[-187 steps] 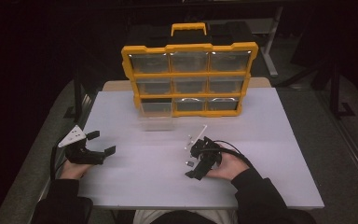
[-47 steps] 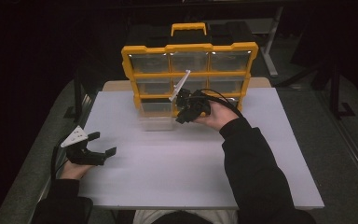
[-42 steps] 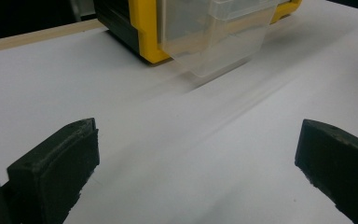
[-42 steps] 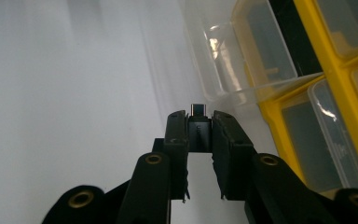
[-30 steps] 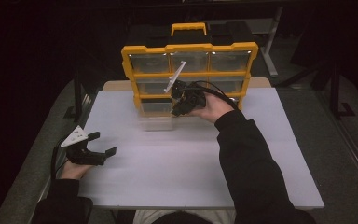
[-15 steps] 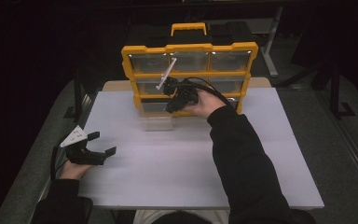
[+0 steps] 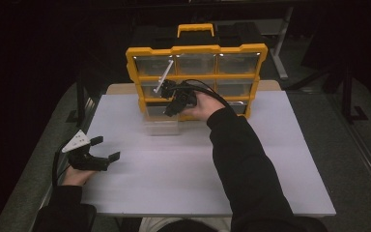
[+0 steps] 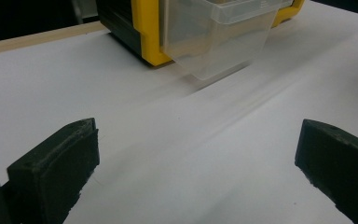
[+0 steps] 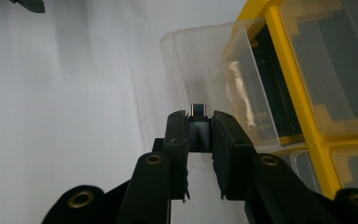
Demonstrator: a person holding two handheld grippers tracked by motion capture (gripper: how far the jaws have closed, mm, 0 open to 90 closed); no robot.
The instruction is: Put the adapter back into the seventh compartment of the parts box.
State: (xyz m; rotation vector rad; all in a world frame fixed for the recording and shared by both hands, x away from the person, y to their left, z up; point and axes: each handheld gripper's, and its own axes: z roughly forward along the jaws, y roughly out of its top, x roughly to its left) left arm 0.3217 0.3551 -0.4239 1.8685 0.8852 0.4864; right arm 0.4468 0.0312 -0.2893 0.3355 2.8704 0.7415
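Note:
A yellow organizer (image 7: 197,50) with clear drawers stands upright at the back of the white table (image 7: 270,159). One clear drawer (image 7: 160,126) is pulled out at its bottom left. My right gripper (image 7: 169,109) hovers just above that drawer, pointing down. In the right gripper view, my right gripper (image 9: 199,123) is shut on a small black adapter (image 9: 198,111) with a metal tip, over the drawer (image 9: 200,65), whose floor shows bare. My left gripper (image 7: 106,148) rests on the table at the left, open, nothing between its jaws (image 8: 200,163).
The left gripper view shows the pulled-out drawer (image 8: 219,37) and the organizer's yellow corner (image 8: 144,32) ahead across bare table. The person's right sleeve (image 7: 241,164) stretches over the table's middle. Dark floor surrounds the table.
My right gripper, still holding the adapter, has moved left along the organizer's front to above the pulled-out drawer. The left gripper has stayed put.

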